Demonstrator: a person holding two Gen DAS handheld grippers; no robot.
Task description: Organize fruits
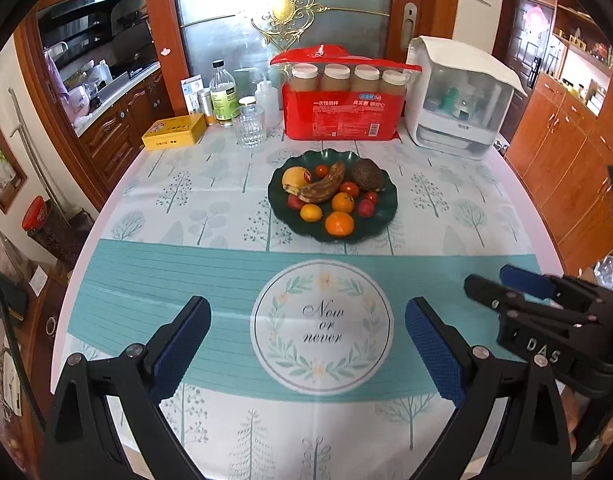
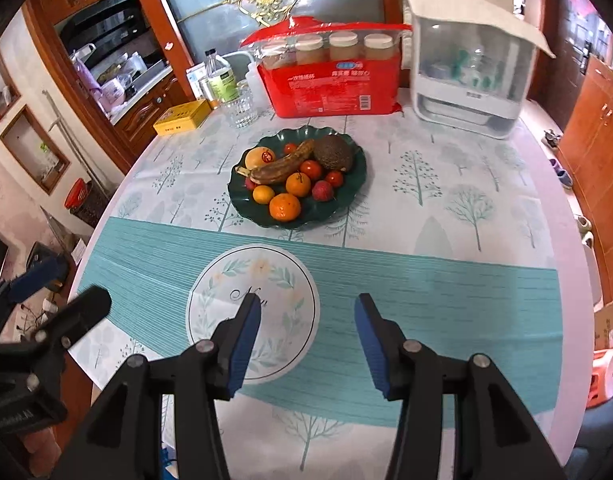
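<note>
- Dark green scalloped plate (image 1: 388, 204): toward the table's far edge, holding banana (image 1: 323, 186), avocado (image 1: 366, 175), mandarins, tomatoes.
- Left gripper (image 1: 306, 354): spread wide, empty, over the near edge.
- Right gripper (image 2: 306, 344): spread, empty, beside it.

left gripper (image 2: 72, 300) edge-cropped, red pack (image 1: 340, 114) print illegible

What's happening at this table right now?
A person holds two grippers above the tablecloth, both empty. The left gripper and right gripper stand open, short of the dark green plate. All the fruit sits on it: banana, avocado, oranges, small red fruits. Nothing is being handled.
</note>
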